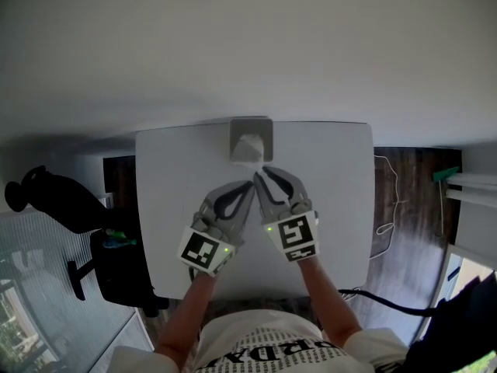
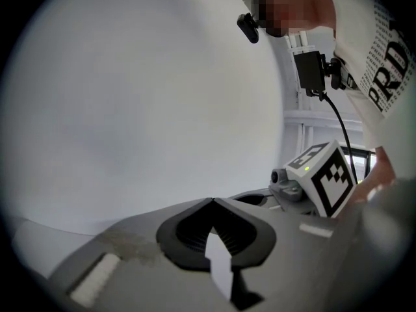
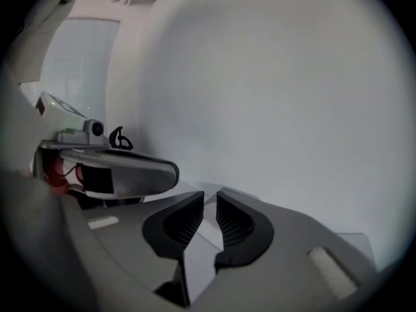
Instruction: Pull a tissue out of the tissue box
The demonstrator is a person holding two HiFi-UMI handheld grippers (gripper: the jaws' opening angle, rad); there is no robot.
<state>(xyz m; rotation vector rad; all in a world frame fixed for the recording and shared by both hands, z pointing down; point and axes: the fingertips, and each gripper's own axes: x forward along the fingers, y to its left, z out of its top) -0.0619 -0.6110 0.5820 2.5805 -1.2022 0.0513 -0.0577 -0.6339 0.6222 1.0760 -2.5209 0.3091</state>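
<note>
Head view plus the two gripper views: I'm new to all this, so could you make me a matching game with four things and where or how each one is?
Things:
1. tissue box
2. left gripper
3. right gripper
4. black cable

Place or state:
A. jaws a narrow gap apart
B. at the far edge of the white table
C. jaws shut tip to tip, nothing between
D. off the table, to its right

Pairs: 1-B, 2-C, 3-A, 4-D

Grey two-jaw right gripper (image 3: 209,199): dark ribbed pads (image 3: 185,221) slightly apart, pale surface showing through the gap. Grey left gripper (image 3: 166,172) just beside, leftward. Plain white wall (image 3: 279,90) ahead.
</note>
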